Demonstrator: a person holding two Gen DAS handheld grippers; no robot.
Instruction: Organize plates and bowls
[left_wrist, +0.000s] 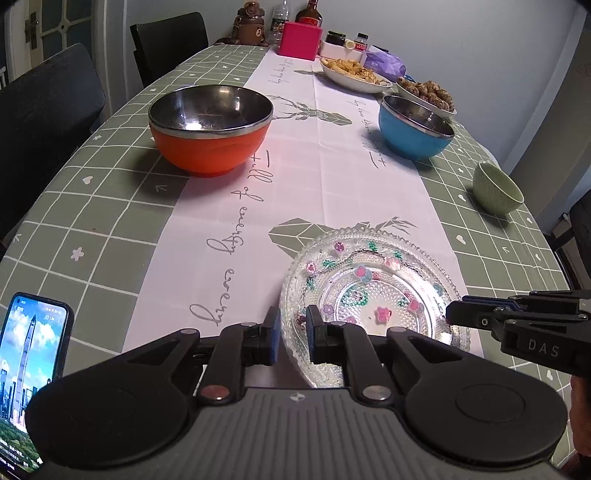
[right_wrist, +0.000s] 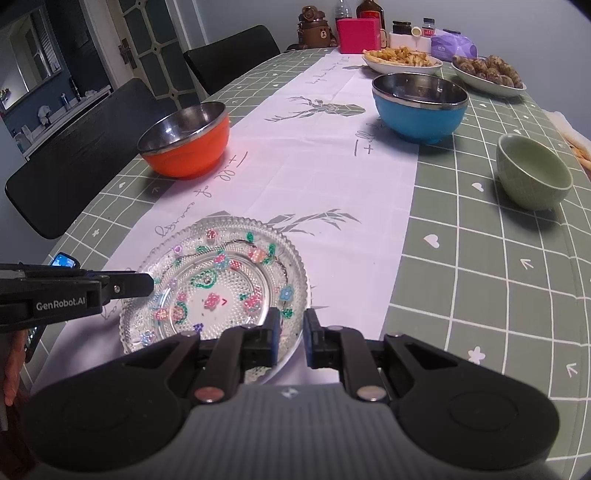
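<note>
Step in hand, as judged: the glass plate (left_wrist: 373, 295) is being taken at two rim points, near the desk's (left_wrist: 92, 229) front edge on the white runner.

Left hand-held gripper (left_wrist: 291, 334): jaws narrowly parted, straddling the plate's left rim; contact cannot be told.

Right hand-held gripper (right_wrist: 290, 339): jaws likewise narrowly parted astride the near-right rim, apparently not clamped.

Both are held low, nearly level, converging on the plate.

Next move calls for both jaws to be closed evenly before lifting.

Orange bowl (left_wrist: 210, 127), blue bowl (right_wrist: 419, 105) and green bowl (right_wrist: 533, 173) stand well apart.

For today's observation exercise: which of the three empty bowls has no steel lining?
The small pale green bowl near the table's right edge. The orange bowl and blue bowl both have shiny metal interiors.
</note>
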